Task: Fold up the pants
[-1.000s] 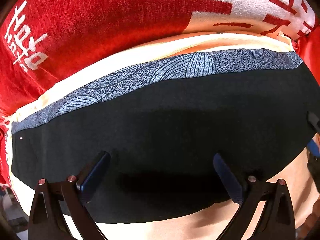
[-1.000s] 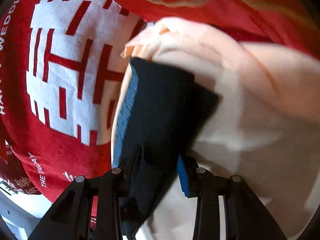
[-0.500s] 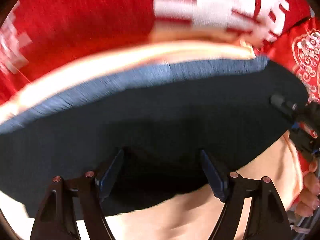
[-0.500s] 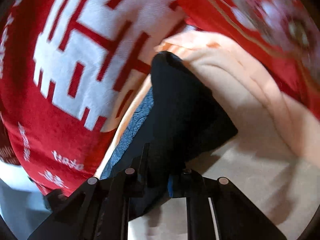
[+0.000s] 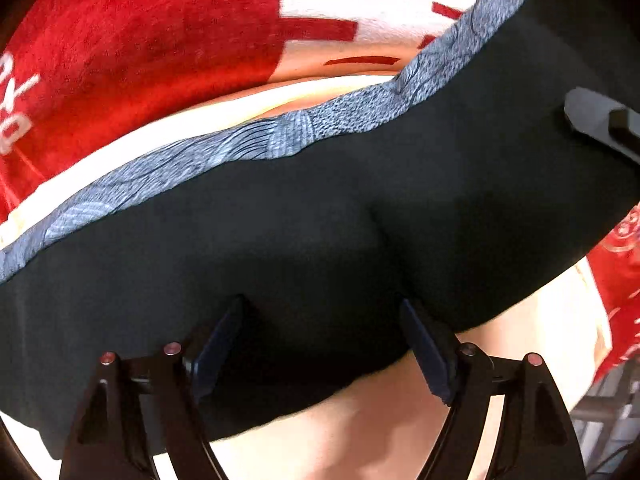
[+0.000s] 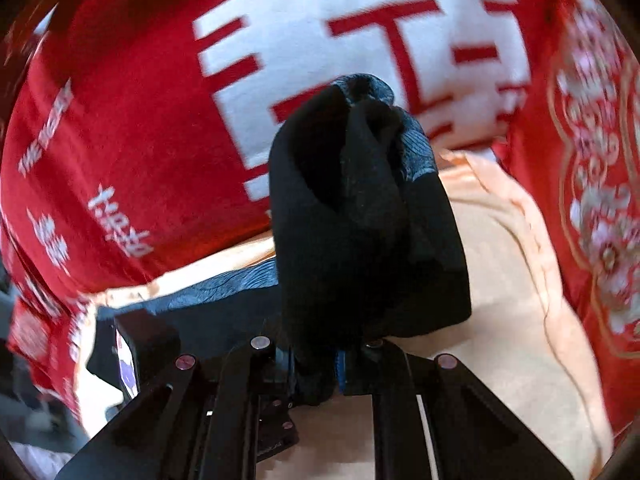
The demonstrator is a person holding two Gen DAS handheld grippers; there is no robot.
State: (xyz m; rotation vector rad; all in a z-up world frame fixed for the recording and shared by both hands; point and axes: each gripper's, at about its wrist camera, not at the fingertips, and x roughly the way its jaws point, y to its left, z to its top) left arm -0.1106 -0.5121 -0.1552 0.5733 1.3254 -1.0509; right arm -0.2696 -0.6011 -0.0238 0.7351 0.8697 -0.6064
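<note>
Black pants with a grey-blue patterned band lie across a cream cloth. My left gripper points steeply down at them. Its fingers stand wide apart with their tips pressed onto the black fabric near its front edge, and nothing is pinched. My right gripper is shut on a bunched end of the pants, which rises from the jaws above the cloth. In the left wrist view the right gripper shows at the right edge, where the pants lift.
A red blanket with large white characters lies under the cream cloth. A red embroidered cover is at the right. A black device sits low at the left in the right wrist view.
My right gripper closed on the pants' end and rose with it while rolling, so the fabric now stands bunched above the cloth. The left fingers narrowed a little and stayed on the pants.
</note>
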